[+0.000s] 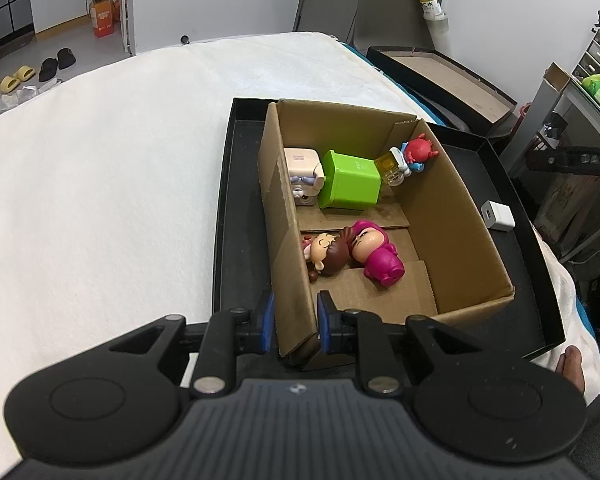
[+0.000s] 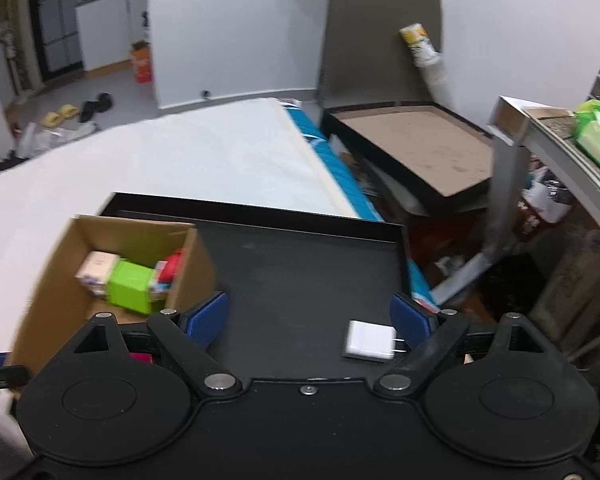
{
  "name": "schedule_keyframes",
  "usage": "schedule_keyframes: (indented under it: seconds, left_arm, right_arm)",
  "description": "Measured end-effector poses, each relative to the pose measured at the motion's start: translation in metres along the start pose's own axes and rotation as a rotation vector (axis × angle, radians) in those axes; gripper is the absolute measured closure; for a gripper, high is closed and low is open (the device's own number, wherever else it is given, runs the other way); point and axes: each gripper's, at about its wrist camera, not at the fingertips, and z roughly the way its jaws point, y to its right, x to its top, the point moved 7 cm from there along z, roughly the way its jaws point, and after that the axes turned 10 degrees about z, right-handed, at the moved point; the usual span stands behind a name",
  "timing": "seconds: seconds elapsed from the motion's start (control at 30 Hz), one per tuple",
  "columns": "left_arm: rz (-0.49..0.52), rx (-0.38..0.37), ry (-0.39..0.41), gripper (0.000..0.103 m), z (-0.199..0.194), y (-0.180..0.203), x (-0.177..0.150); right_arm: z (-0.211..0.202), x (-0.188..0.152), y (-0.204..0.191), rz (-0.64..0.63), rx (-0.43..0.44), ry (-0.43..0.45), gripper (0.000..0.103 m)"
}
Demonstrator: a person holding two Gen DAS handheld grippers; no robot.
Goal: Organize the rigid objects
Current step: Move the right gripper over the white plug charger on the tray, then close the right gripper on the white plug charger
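Note:
A cardboard box (image 1: 456,216) stands in a black tray (image 1: 240,216) on the white bed. Inside lie a green box (image 1: 350,180), a beige toy (image 1: 302,176), a red and blue figure (image 1: 414,154), a pink doll (image 1: 376,254) and a brown-haired doll (image 1: 326,254). My left gripper (image 1: 296,326) is shut on the box's near left wall. A white charger (image 2: 370,340) lies on the tray floor, also seen in the left wrist view (image 1: 498,216). My right gripper (image 2: 310,320) is open above the tray, the charger by its right finger (image 2: 410,320). The cardboard box (image 2: 192,272) is at its left.
A second black tray (image 2: 412,148) with a cardboard bottom lies beyond the bed's right edge. A grey table (image 2: 540,136) with a green pack stands at the right. Slippers and an orange box (image 1: 102,16) are on the far floor. White bedding (image 1: 100,184) spreads left of the tray.

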Motion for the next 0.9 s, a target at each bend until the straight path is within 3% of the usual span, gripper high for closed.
schedule_keyframes:
  seconds: [0.3, 0.47, 0.9]
  left_arm:
    - [0.004, 0.002, 0.0, 0.082, 0.0, 0.0, 0.0]
    - [0.007, 0.003, 0.0, 0.082, -0.001, 0.0, 0.0]
    - [0.006, 0.0, 0.001, 0.082, -0.001, 0.0, 0.0]
  right_arm:
    - [0.042, -0.012, 0.019, 0.021, -0.145, -0.047, 0.034]
    - [0.063, -0.019, 0.027, 0.045, -0.196, -0.079, 0.051]
    - [0.097, -0.032, 0.047, 0.124, -0.255, -0.142, 0.053]
